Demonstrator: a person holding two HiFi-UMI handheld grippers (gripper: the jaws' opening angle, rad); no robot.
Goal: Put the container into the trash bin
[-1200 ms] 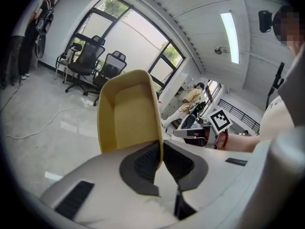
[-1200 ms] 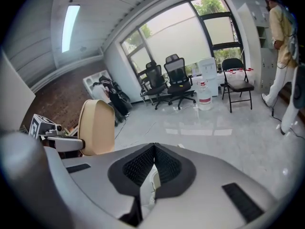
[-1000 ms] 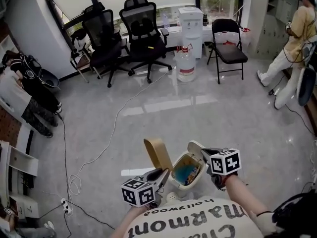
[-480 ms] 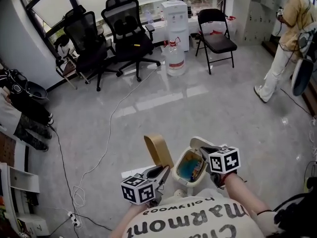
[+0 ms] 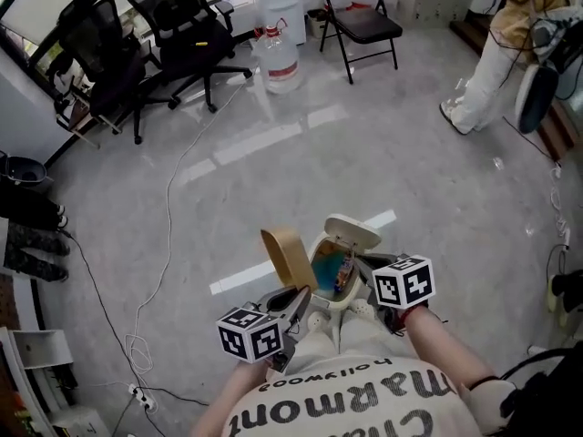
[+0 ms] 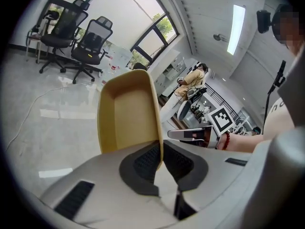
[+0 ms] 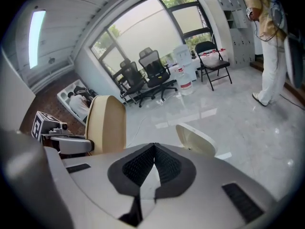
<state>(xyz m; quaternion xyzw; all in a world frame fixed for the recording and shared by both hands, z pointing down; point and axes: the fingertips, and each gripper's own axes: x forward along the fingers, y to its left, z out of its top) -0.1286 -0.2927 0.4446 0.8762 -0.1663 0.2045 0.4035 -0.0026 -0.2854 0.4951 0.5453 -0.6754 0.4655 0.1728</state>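
Left tongs stayed clamped on the container rim and had sunk beside the open bin, lower centre. Right tongs were together, empty. Drop looked near.

Left gripper pinches edge of tan container.

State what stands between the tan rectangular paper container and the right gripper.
In the head view, the open cream plastic trash bin, with blue rubbish inside, stands between the container and the right gripper.
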